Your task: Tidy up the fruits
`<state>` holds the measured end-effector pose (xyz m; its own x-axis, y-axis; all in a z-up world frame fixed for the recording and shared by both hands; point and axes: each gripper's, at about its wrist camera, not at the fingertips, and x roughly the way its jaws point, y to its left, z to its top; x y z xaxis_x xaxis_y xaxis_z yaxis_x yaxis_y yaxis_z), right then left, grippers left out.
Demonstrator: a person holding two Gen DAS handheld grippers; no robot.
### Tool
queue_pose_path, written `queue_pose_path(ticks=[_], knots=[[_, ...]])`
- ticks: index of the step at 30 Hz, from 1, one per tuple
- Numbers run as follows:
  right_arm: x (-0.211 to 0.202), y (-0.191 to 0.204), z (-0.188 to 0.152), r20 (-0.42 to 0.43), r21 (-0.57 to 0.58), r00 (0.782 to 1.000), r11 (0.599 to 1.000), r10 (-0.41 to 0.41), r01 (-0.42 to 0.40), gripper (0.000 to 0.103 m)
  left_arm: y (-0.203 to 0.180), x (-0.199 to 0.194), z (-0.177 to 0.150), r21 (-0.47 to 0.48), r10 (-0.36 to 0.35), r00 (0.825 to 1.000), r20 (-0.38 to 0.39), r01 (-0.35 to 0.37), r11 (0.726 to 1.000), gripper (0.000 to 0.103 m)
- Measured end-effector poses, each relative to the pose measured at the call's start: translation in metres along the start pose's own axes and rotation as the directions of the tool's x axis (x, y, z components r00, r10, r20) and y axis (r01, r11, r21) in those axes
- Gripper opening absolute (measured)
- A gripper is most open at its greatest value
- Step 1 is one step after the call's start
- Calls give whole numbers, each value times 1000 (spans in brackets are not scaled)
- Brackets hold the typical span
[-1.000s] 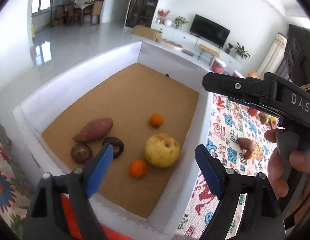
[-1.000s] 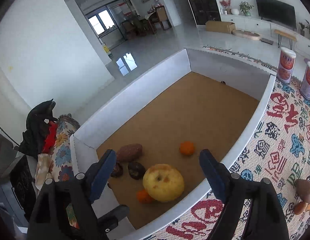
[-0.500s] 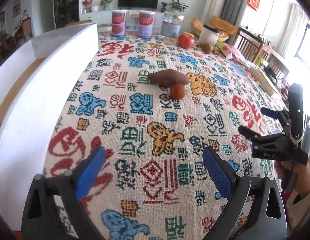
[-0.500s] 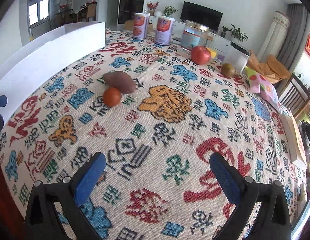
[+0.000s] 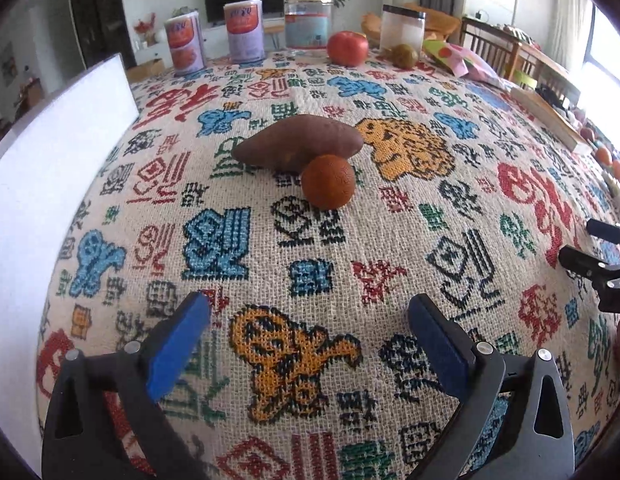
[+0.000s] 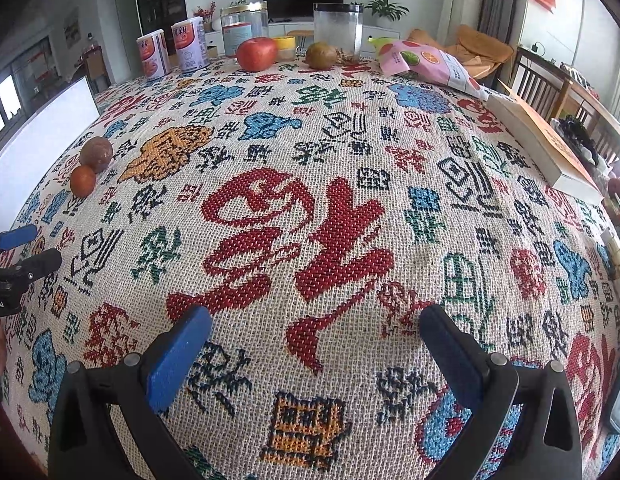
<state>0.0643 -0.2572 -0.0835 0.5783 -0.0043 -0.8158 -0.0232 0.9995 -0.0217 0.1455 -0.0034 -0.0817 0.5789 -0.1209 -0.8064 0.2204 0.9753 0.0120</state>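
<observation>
On the patterned tablecloth a brown sweet potato (image 5: 298, 142) lies with a small orange (image 5: 328, 182) touching its near side. Farther back stand a red apple (image 5: 347, 48) and a brown kiwi-like fruit (image 5: 404, 55). My left gripper (image 5: 308, 306) hovers over the cloth short of the orange, its jaws opening with nothing between them. My right gripper (image 6: 316, 316) stands open over bare cloth, empty. From there the sweet potato (image 6: 96, 153) and orange (image 6: 83, 181) are far to the left, the apple (image 6: 257, 54) at the back.
The white box wall (image 5: 50, 168) rises along the table's left edge. Two cans (image 5: 185, 46), jars (image 5: 309, 20), a pink snack bag (image 6: 426, 62) and a book (image 6: 546, 148) line the back and right. Wooden chairs stand beyond the right edge.
Both views swung away from the white box with fruit in it to the tablecloth, then dropped closer to it. Both pairs of jaws spread wider.
</observation>
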Motion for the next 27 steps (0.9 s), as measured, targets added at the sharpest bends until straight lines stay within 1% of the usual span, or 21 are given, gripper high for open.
queue_pose_path(ticks=[4,16,27], knots=[[0,3,-1,0,0,1000,1000,-1,1,103,-1,2,1,-5,-7,1000,-3,7,1000,102],[-1,2,0,0,1,1000,1000,1,-1,103,0,2,1,-8,2,1000,-3,-2,1000,103],[-3,3,-4,1,11,1000,1000,-5,5,103,-1,-2,-5,-16,6,1000,-1,-6,1000,103]])
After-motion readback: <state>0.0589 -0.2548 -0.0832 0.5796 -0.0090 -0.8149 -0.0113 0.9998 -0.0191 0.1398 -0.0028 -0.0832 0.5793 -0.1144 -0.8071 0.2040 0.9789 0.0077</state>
